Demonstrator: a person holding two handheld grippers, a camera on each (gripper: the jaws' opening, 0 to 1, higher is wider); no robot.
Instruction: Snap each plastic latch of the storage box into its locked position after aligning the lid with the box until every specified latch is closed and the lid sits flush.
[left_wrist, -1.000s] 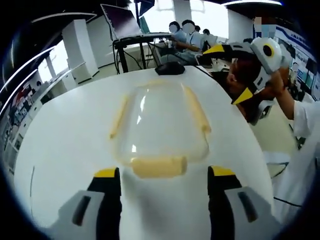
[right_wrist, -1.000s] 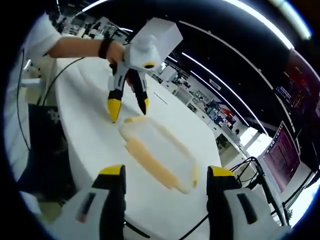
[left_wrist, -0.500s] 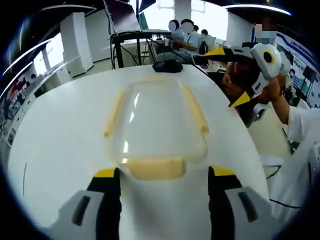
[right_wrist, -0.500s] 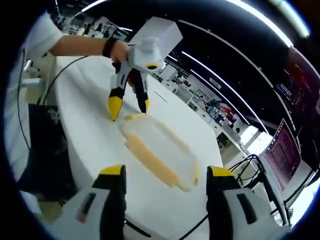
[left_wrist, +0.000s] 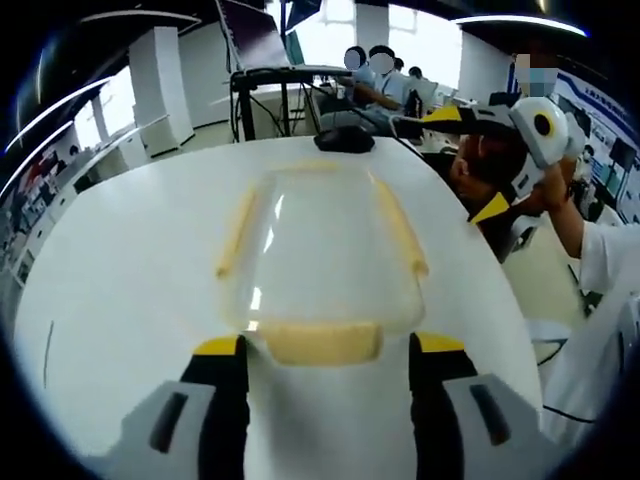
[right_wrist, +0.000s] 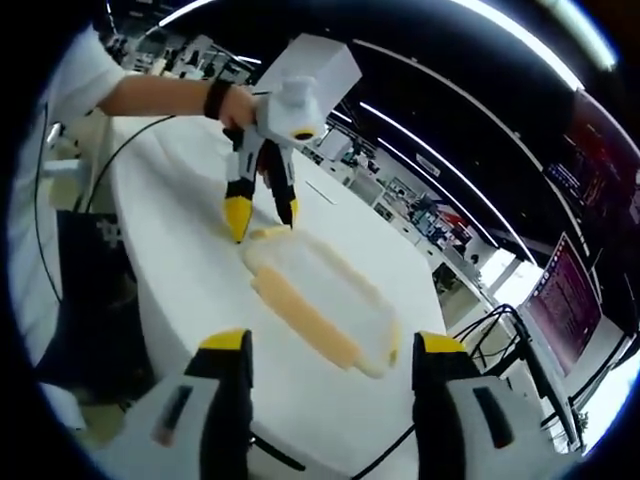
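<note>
Resting on table: the storage box lies flat on the white table, clear lid on, yellow latches along its sides.
Left gripper: jaws spread, tips flanking the near end latch.
Right gripper: jaws spread, held well away from the box.
Left gripper view extra: seated people and a laptop stand beyond the table.
Right gripper view extra: a hand holding the left gripper over the box's far end; one long side latch.

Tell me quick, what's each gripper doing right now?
Left gripper: open, holding nothing, jaws astride the end latch of the box.
Right gripper: open, holding nothing, off the box.
</note>
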